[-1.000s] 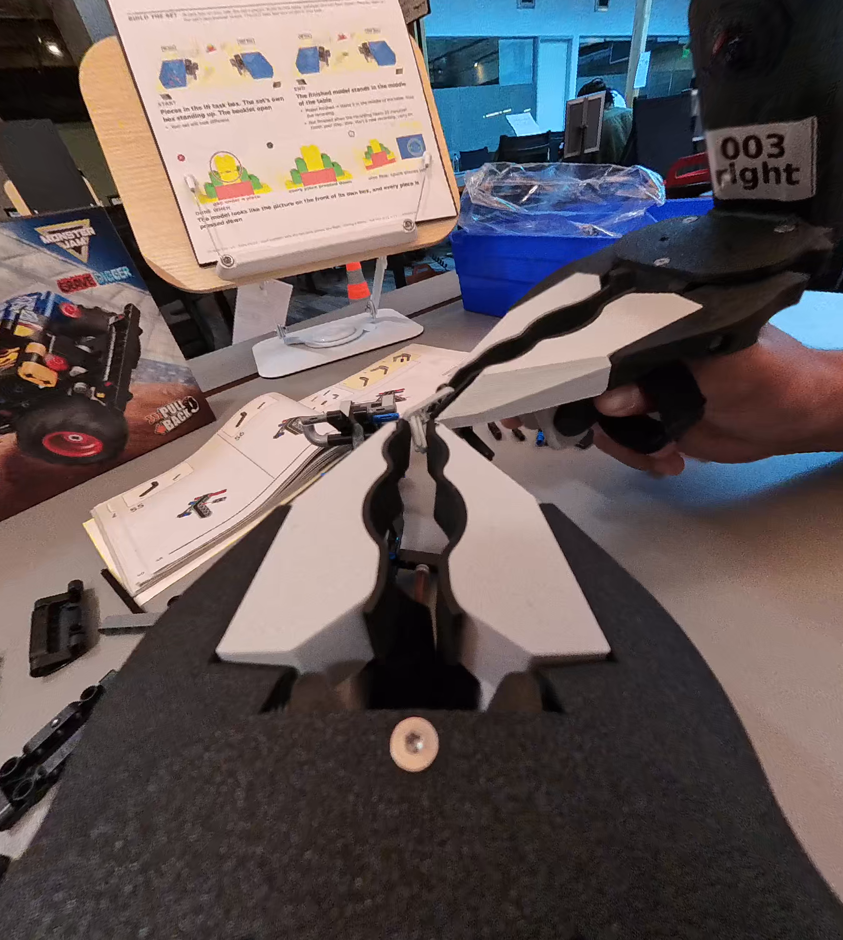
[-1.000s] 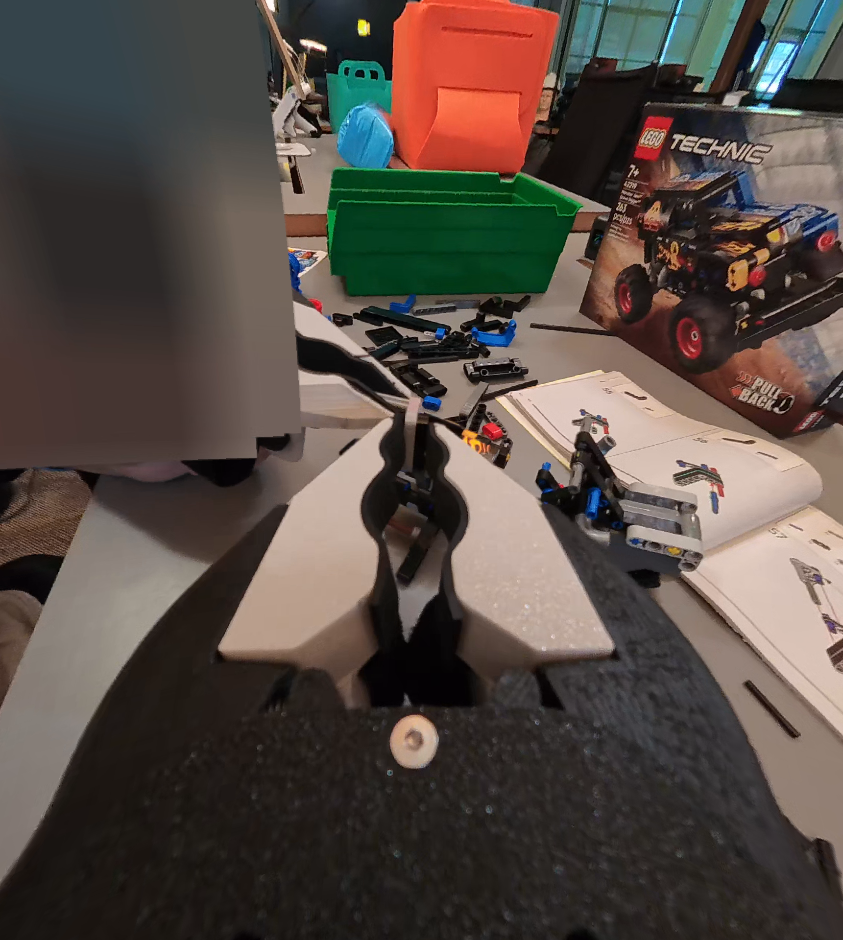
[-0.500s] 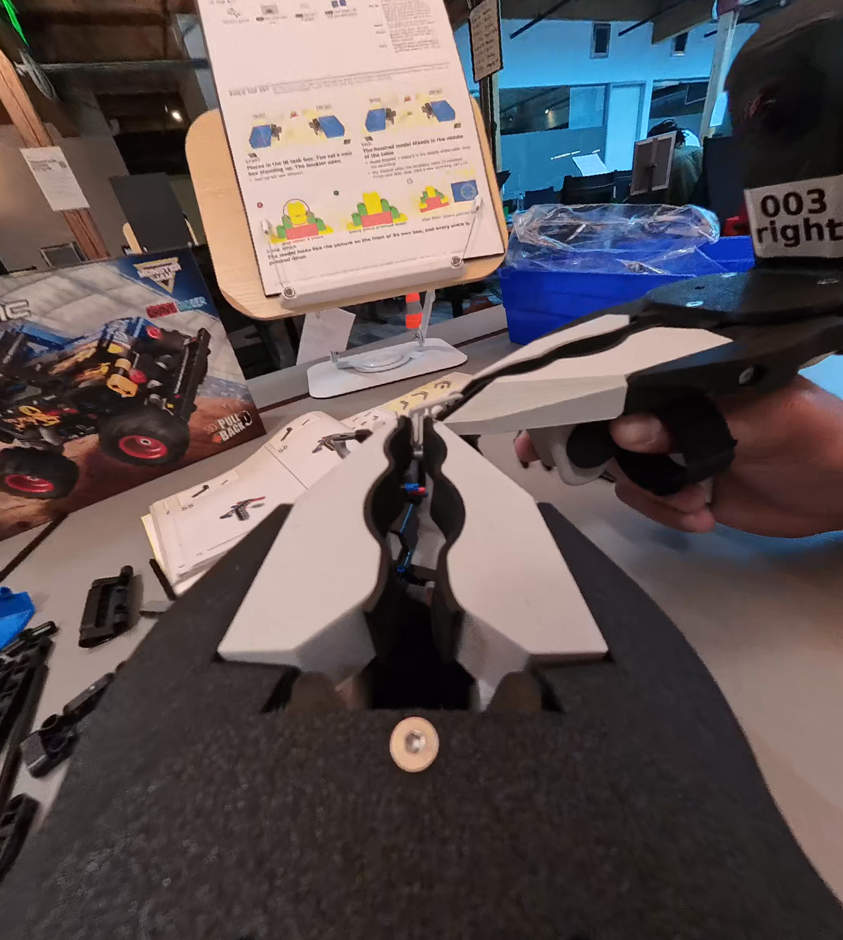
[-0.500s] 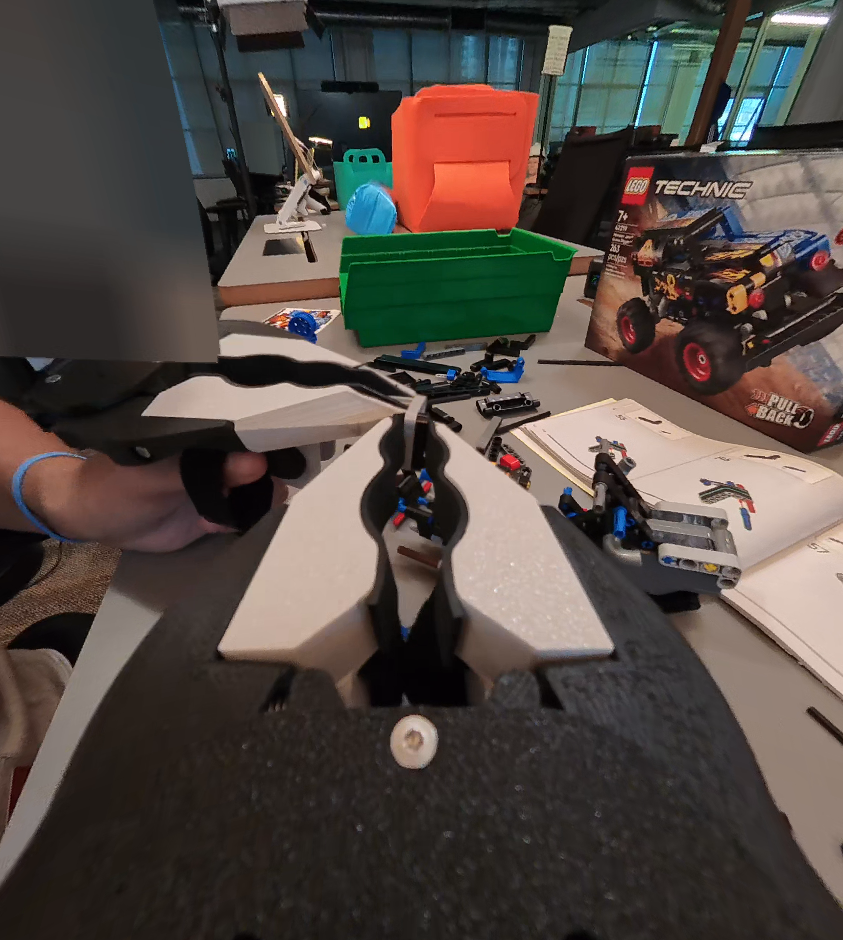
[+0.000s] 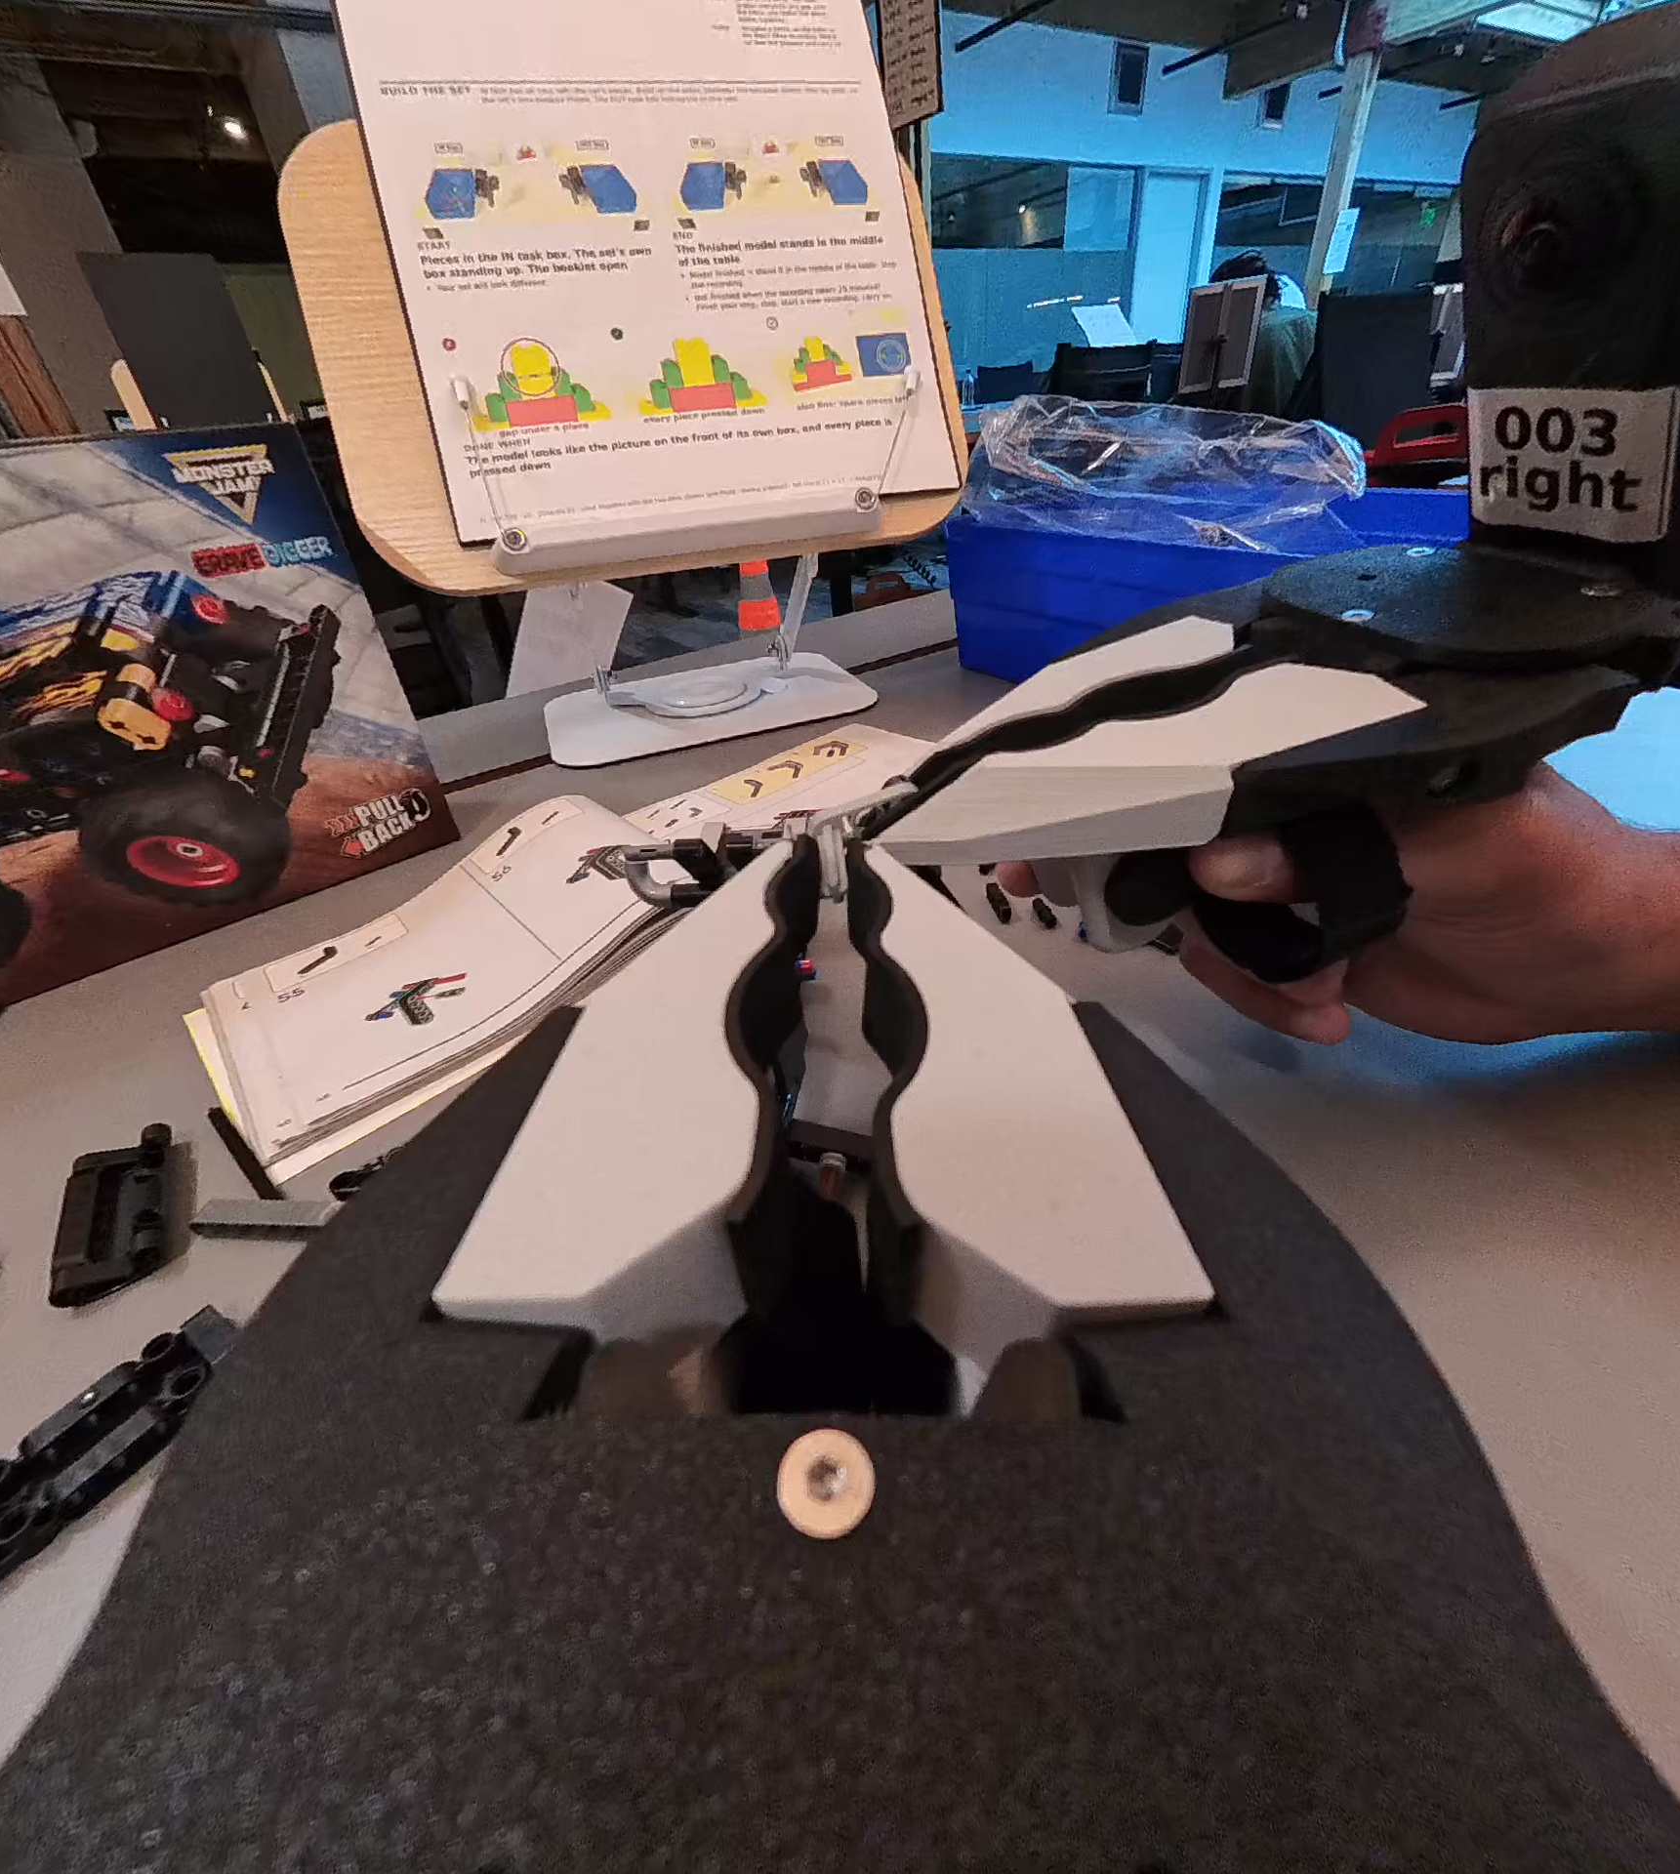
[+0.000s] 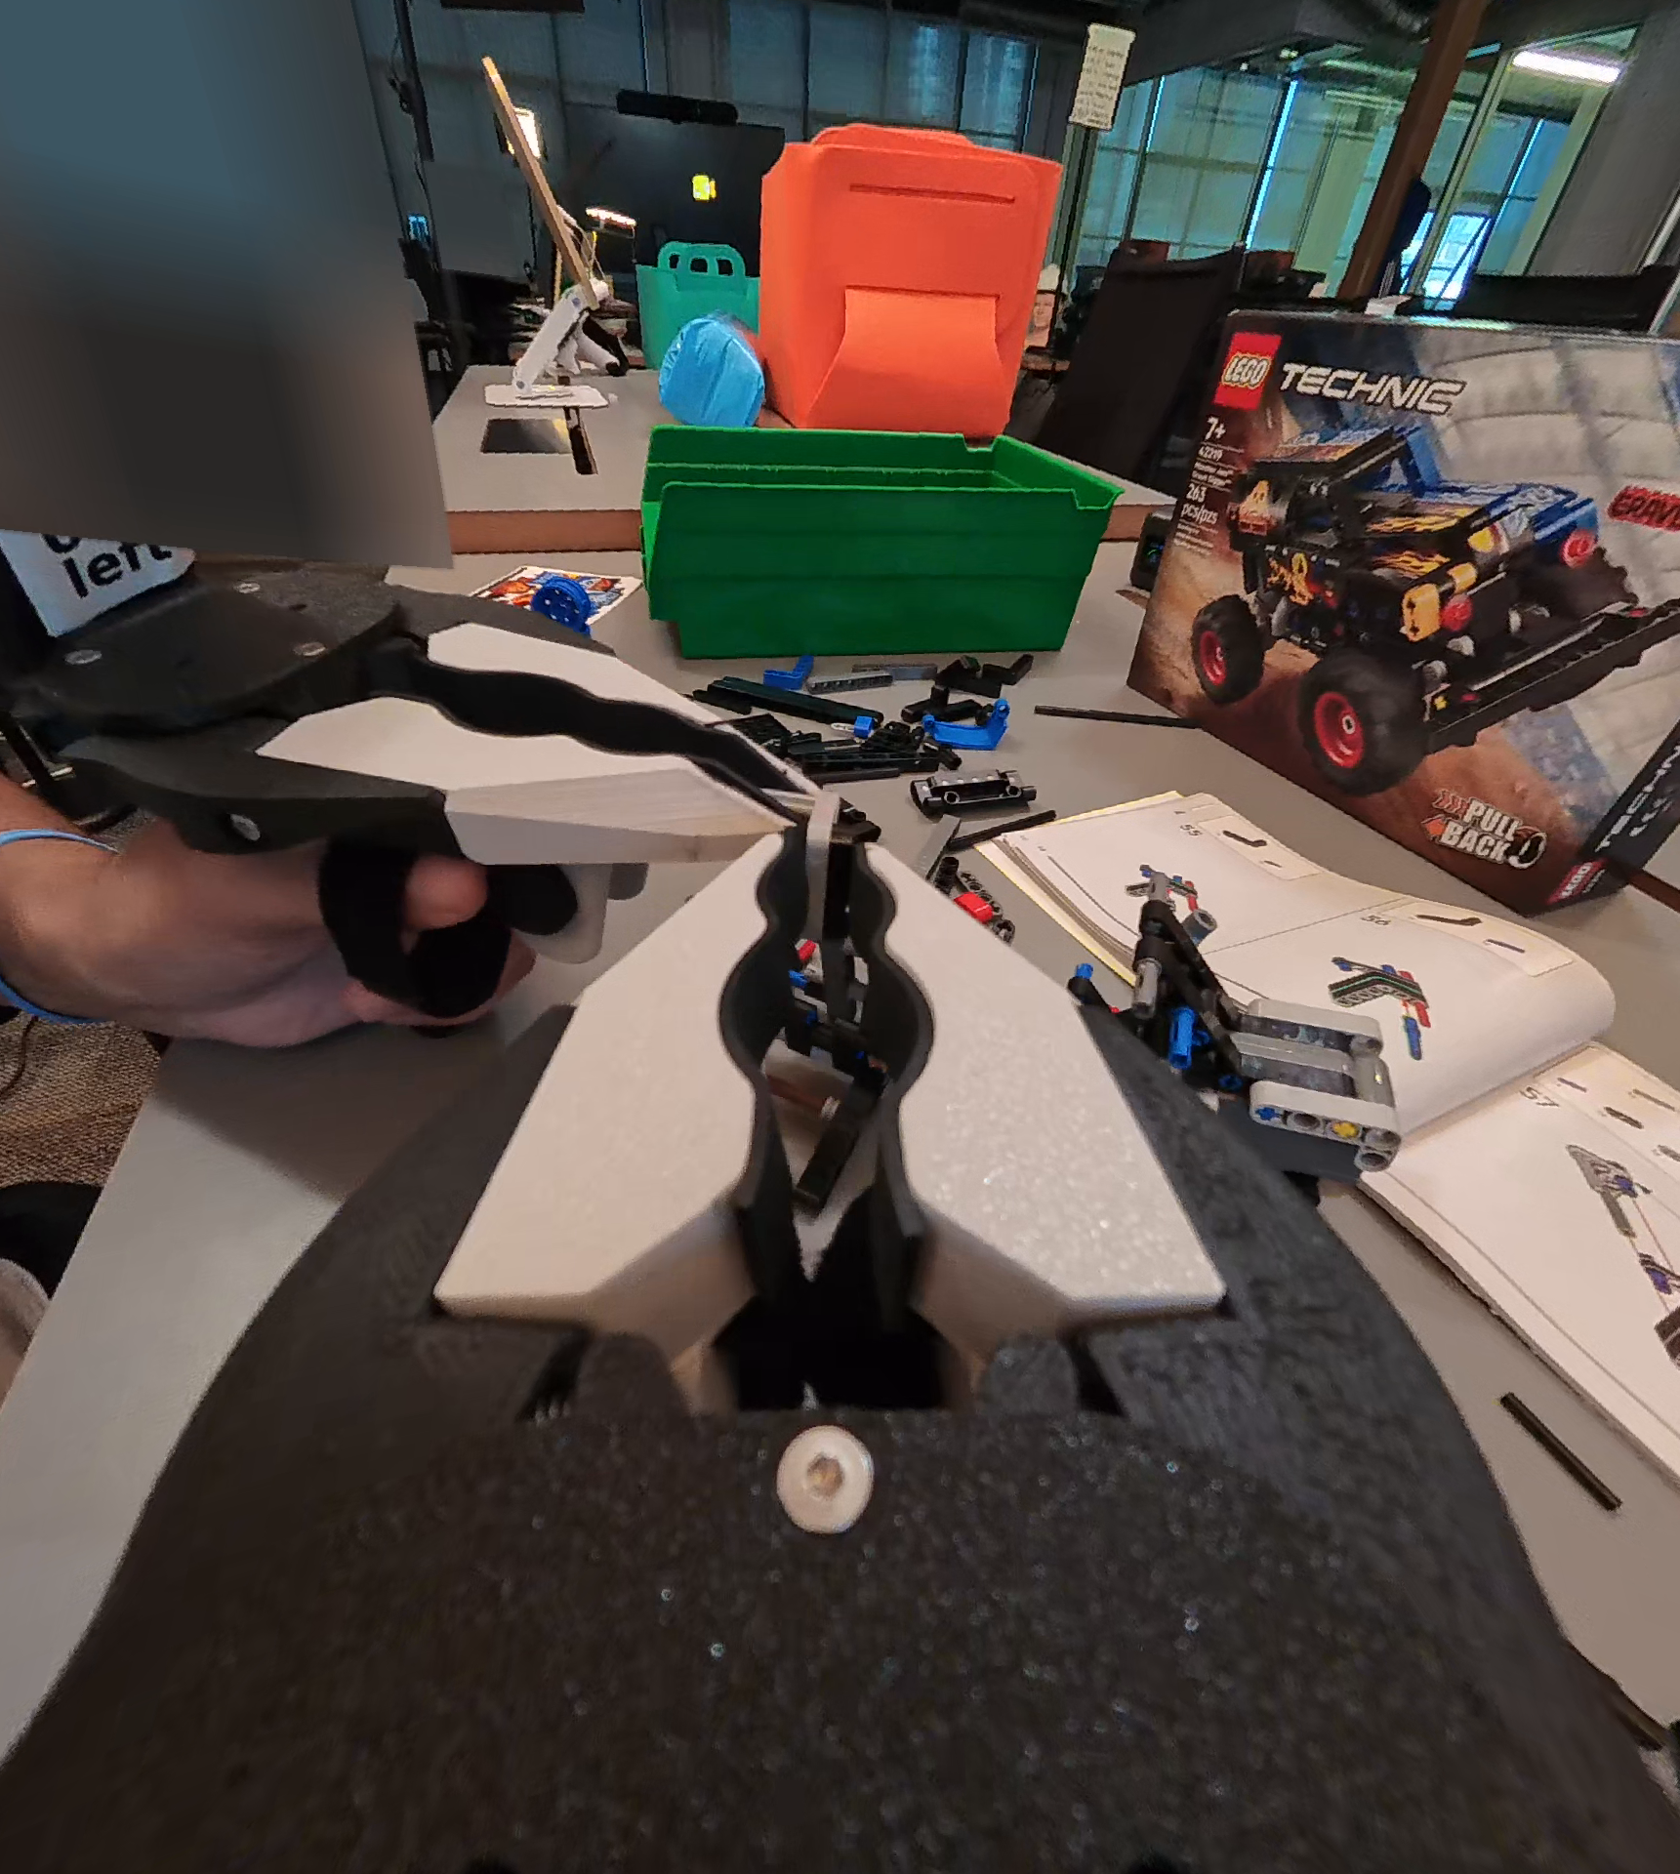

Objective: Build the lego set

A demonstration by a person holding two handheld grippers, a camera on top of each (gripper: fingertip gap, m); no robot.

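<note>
My left gripper is shut on a small light-grey Lego piece that stands upright between its tips. My right gripper is shut on the same small grey piece, with a black bit beside it. The two grippers meet tip to tip above the table. The right one comes in from the right in the left wrist view. The left one comes in from the left in the right wrist view. The partly built grey, black and blue model lies on the open booklet.
The set's box stands at the back. Loose black and blue pieces lie in front of a green bin. More black pieces lie left of the booklet. An instruction stand and a blue bin are behind. Only a small space, under 4 cm, lies between the two pairs of fingers.
Both grippers stay shut and tip to tip on the small piece. They have risen a little off the table and tilted, so both views show more of the room.
</note>
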